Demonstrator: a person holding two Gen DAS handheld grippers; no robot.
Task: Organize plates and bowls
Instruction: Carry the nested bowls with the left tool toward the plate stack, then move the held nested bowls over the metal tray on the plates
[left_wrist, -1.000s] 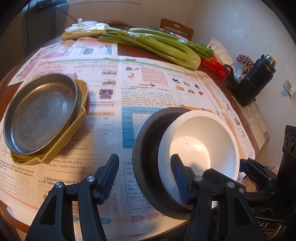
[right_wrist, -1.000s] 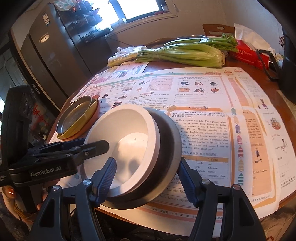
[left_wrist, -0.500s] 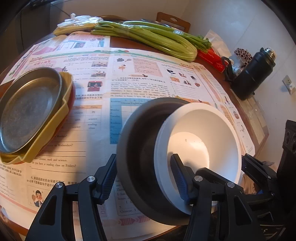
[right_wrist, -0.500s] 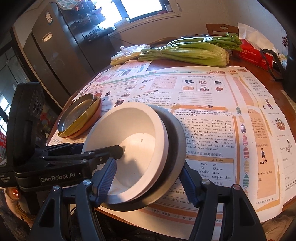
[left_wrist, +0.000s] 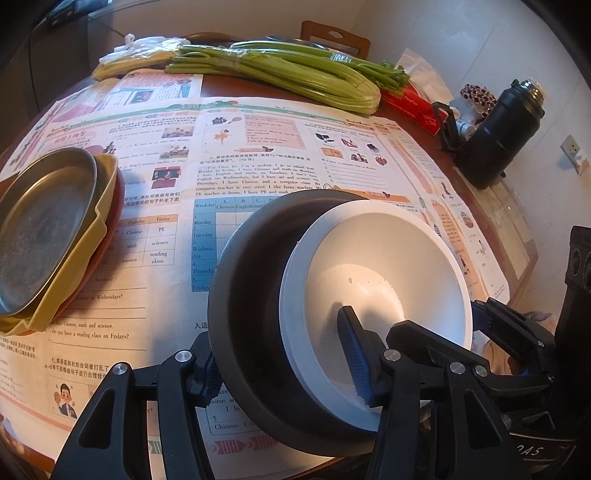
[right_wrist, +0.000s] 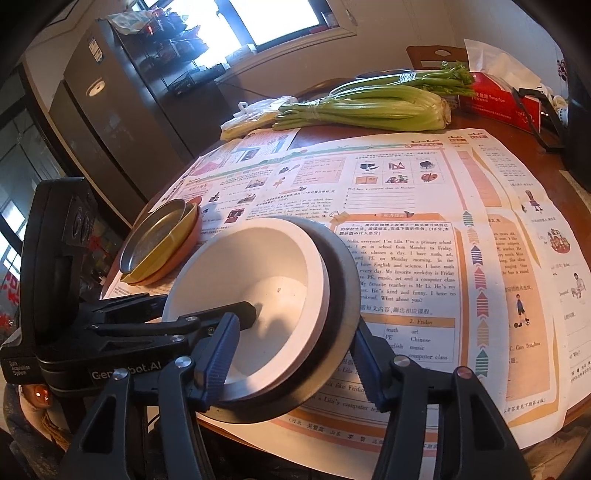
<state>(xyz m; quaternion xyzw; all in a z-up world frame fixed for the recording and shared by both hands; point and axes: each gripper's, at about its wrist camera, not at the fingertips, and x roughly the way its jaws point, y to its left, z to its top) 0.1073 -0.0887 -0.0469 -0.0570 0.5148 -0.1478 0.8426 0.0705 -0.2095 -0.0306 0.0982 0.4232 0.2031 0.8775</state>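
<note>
Bowls, nested: a white bowl (left_wrist: 384, 280) sits inside a dark bowl (left_wrist: 251, 295), both tilted at the near edge of the table (right_wrist: 491, 127) on spread printed sheets (left_wrist: 258, 162). Left gripper (left_wrist: 284, 363) straddles the near rims, one finger outside the dark bowl and one inside the white bowl, its jaws closing on the pair. Right gripper (right_wrist: 291, 349) likewise brackets both bowls, its jaws closing, one finger inside the white bowl and one outside the dark rim. To the far left lies a stack of plates: a metal plate (left_wrist: 44, 229) on a yellow plate (left_wrist: 88, 240) on a reddish plate (right_wrist: 173, 254). Celery (left_wrist: 288, 74) lies along the far edge; a black flask (left_wrist: 498, 136) stands at far right.
</note>
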